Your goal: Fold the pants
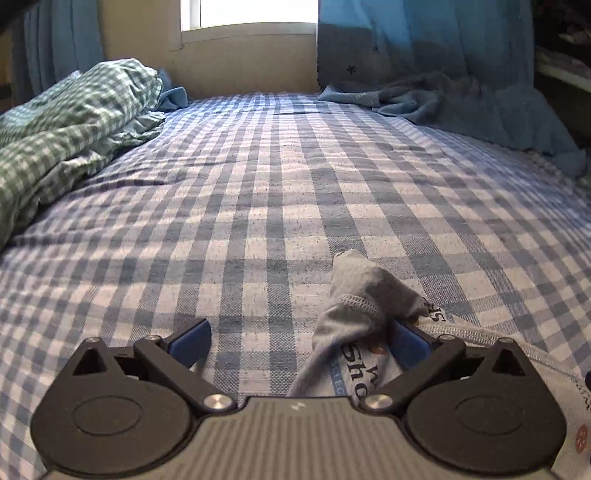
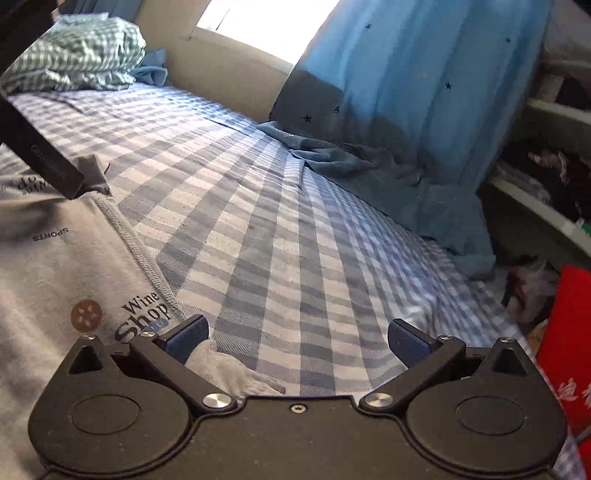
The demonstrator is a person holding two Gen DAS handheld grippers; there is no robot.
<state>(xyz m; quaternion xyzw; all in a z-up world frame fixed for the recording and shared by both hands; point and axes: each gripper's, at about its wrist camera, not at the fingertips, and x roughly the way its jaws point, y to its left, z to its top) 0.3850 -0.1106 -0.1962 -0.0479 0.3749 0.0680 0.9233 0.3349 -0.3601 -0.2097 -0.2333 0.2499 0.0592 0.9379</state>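
Grey pants (image 2: 55, 266) with printed logos lie on the blue checked bed (image 2: 277, 240), at the left of the right wrist view. In the left wrist view a bunched grey corner of the pants (image 1: 364, 295) rises over the right fingertip (image 1: 406, 345). My left gripper (image 1: 299, 341) is open, its jaws wide apart, with the fabric draped on the right finger only. My right gripper (image 2: 297, 341) is open too, with a small fold of grey cloth (image 2: 229, 369) by its left finger. The left gripper's dark body (image 2: 37, 147) shows at the upper left of the right wrist view, touching the pants' far corner.
A crumpled green checked duvet (image 1: 70, 125) lies at the far left of the bed. A blue curtain (image 2: 424, 110) hangs onto the bed's far right. A window (image 1: 251, 14) is behind. Shelves (image 2: 546, 177) and a red item (image 2: 569, 350) stand at the right.
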